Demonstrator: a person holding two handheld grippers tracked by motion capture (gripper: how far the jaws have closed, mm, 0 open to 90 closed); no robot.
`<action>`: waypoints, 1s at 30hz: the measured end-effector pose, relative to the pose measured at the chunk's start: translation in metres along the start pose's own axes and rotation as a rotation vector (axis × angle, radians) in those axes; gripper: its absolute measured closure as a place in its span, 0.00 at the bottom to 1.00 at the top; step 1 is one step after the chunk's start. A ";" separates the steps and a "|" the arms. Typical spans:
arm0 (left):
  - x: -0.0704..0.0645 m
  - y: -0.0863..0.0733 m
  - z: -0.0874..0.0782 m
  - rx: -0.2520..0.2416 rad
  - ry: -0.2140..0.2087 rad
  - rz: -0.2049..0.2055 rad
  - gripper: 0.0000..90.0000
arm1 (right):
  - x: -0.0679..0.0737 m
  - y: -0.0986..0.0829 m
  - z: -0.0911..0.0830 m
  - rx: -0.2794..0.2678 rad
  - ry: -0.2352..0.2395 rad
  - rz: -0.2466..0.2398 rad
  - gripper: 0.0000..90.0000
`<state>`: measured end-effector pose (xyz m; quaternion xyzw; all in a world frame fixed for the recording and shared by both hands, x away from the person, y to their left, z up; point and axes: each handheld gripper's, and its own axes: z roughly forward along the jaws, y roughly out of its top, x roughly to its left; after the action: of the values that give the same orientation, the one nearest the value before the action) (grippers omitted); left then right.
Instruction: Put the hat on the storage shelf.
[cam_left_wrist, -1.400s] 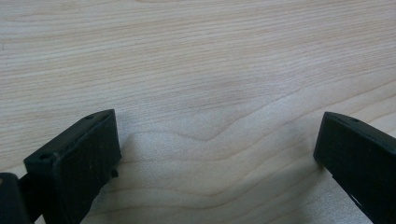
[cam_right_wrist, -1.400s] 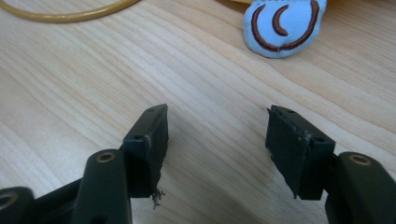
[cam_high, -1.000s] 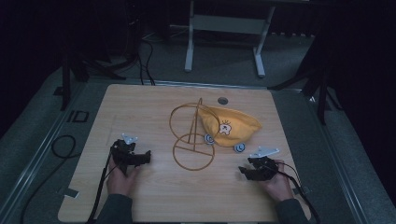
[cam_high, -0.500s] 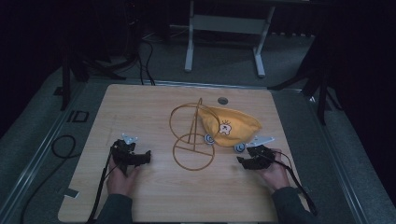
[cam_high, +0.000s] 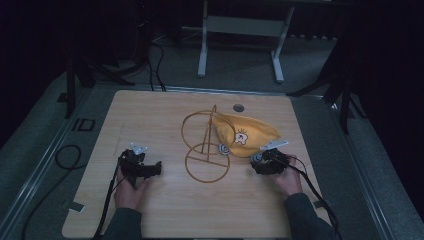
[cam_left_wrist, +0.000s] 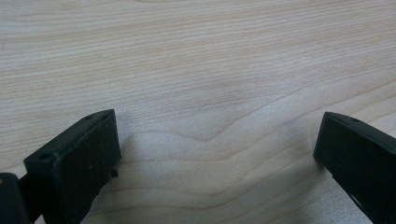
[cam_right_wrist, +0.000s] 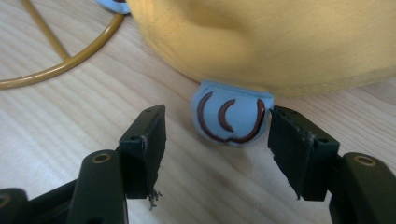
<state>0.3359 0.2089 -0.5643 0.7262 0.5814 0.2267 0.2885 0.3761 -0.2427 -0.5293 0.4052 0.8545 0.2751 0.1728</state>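
Left side of the light wooden table (cam_high: 165, 210): the left gripper (cam_high: 156, 168) lies low over bare wood, held in the person's left hand (cam_high: 131, 192), with its dark cable (cam_high: 106, 200) trailing back toward the near edge. In the left gripper view its two black jaws stand far apart, with nothing but wood grain between them.

Centre: a gold-coloured wire stand (cam_high: 206, 147), made of one ring flat on the table, a second ring rising behind it and an upright rod, stands well apart from the left gripper. A yellow fabric cap (cam_high: 250, 132) with a small white cartoon patch leans against the stand's right side and spreads rightward over the table. A small pale blue ear-shaped tab (cam_high: 223, 149) shows at the cap's lower edge beside the flat ring.

Right side: the right gripper (cam_high: 256, 161), held in the person's right hand (cam_high: 287, 180), sits at the near rim of the yellow cap. In the right gripper view a second rounded pale blue fabric ear (cam_right_wrist: 232, 113), marked with dark red curved lines, pokes out from under the cap (cam_right_wrist: 261, 42) and lies on the wood. The jaws are spread on either side of it; the right-hand jaw is at its edge, the left-hand jaw a little clear of it. A curve of the gold ring (cam_right_wrist: 60, 65) crosses the upper left corner.
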 end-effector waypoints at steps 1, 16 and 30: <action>0.000 0.000 0.000 0.000 0.000 0.000 0.00 | -0.001 0.001 0.002 0.000 -0.003 -0.002 0.40; 0.000 0.000 0.000 0.000 0.000 0.000 0.00 | -0.006 0.004 0.017 0.012 -0.017 0.059 0.42; 0.000 0.000 0.000 0.000 0.000 0.000 0.00 | -0.004 0.003 0.018 -0.002 0.019 0.078 0.59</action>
<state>0.3359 0.2089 -0.5643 0.7262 0.5814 0.2267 0.2886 0.3899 -0.2384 -0.5417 0.4353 0.8394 0.2866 0.1541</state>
